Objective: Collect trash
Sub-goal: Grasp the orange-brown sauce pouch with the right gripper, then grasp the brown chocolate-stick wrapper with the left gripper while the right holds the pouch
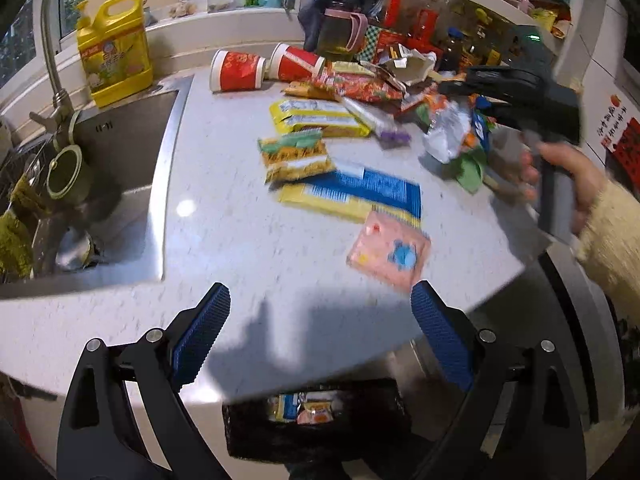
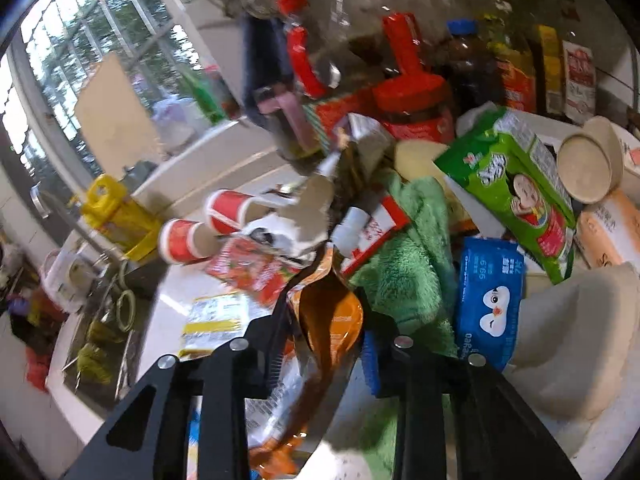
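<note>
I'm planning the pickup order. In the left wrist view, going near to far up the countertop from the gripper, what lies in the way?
Pink wrapper → blue and yellow packet → green-topped snack packet → yellow wrappers → red paper cups.

Bare counter (image 1: 240, 240) nr sink (image 1: 132, 152), wrappers (image 1: 320, 120) crowd rt side

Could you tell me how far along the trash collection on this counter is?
Early on. A few wrappers already lie in the bin below the counter edge. The right gripper is shut on an orange wrapper; the left gripper is open and empty. Still left: two red cups, the yellow packets, the blue packet and the pink one.
</note>
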`<control>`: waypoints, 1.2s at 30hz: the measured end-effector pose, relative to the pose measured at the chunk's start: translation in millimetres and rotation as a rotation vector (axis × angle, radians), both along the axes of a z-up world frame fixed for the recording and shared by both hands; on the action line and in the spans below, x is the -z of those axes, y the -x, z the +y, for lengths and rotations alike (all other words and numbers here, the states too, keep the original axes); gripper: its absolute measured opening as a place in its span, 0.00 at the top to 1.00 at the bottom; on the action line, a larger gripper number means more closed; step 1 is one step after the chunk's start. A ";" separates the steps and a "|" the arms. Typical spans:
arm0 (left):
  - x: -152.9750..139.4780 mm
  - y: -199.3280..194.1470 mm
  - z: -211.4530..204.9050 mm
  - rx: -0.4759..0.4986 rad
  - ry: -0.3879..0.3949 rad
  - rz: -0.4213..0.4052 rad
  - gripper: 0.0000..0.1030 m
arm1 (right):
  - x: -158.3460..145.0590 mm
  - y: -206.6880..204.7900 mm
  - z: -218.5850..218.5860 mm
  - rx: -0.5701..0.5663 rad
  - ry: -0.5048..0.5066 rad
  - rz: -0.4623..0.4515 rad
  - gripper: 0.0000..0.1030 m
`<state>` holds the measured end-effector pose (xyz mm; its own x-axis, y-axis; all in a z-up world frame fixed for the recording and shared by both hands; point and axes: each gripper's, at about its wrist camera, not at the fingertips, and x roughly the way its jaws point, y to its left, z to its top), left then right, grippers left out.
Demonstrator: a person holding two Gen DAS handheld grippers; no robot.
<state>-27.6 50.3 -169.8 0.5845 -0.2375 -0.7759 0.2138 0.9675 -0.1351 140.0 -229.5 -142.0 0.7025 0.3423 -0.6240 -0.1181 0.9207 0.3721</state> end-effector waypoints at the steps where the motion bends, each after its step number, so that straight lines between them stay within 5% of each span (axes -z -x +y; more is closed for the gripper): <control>1: -2.2 -7.8 -3.7 0.000 0.005 -0.007 0.13 | -5.3 3.8 -1.1 -0.017 -0.016 -0.002 0.72; 10: -40.8 -97.2 -50.0 0.047 -0.007 -0.124 0.13 | -50.5 46.0 -29.5 -0.013 -0.083 -0.050 0.72; 19: -42.0 -208.7 -178.0 0.244 -0.325 -0.224 0.13 | -51.4 68.4 -60.6 0.014 -0.115 -0.029 0.72; 29: -12.1 -245.0 -231.5 0.284 -0.493 -0.284 0.13 | -44.0 84.7 -82.9 0.030 -0.115 0.017 0.72; 33: -32.5 -235.9 -235.2 0.290 -0.374 -0.282 0.25 | -45.2 86.8 -83.8 0.022 -0.116 0.010 0.72; 36: -48.1 -215.9 -244.5 0.317 -0.364 -0.348 0.14 | -46.7 88.1 -85.6 0.021 -0.131 -0.004 0.72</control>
<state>188.4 -194.2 -121.7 0.7633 -0.1964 -0.6155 0.4719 0.8202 0.3234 51.9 -315.1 -95.3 0.7127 0.4058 -0.5722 -0.1005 0.8664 0.4892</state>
